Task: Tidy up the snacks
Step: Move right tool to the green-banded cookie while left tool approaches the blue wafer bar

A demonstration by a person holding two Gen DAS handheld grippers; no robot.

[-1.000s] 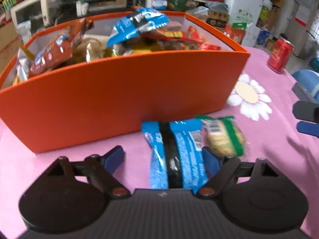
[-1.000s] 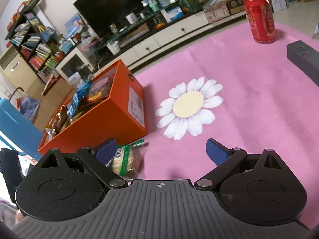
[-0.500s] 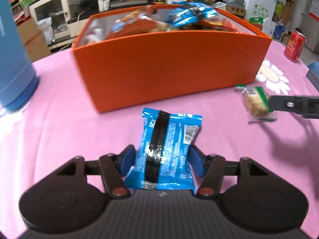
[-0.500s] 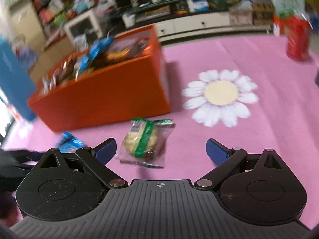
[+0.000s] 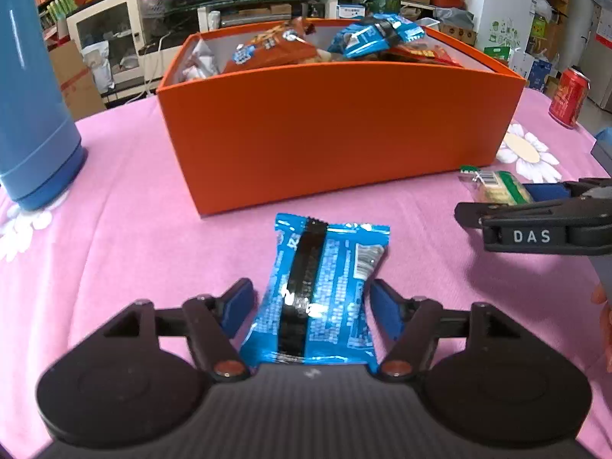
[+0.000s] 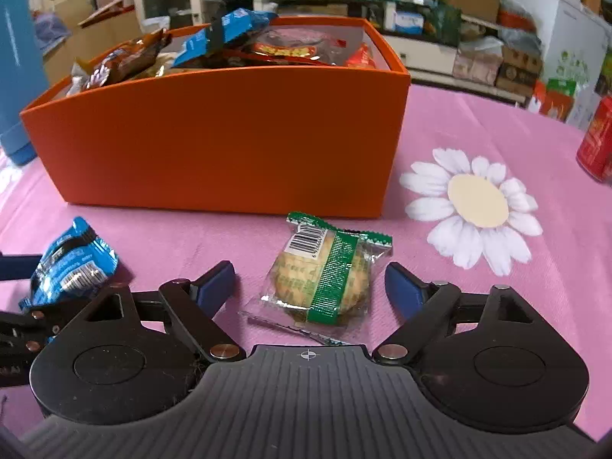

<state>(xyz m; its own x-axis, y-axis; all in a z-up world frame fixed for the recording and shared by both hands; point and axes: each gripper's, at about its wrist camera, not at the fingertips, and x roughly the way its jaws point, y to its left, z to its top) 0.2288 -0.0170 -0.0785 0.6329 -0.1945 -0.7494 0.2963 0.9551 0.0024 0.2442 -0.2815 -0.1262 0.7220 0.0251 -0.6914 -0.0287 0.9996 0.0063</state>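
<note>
- my left gripper (image 5: 311, 302) is open around the blue packet (image 5: 319, 298), low centre.
- my right gripper (image 6: 310, 279) is open around the green cracker pack (image 6: 325, 271), below the orange box (image 6: 218, 134).

Glossy crinkled blue foil snack packet (image 5: 321, 287), clear shiny plastic-wrapped round cracker (image 6: 325, 279), matt smooth orange cardboard box (image 5: 336, 134), pink woven cloth on bench (image 5: 114, 229).

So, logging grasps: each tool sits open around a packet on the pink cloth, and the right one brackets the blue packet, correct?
Not quite. The right tool brackets the green-banded cracker packet, per the right wrist view; the blue packet lies within the left tool.
</note>
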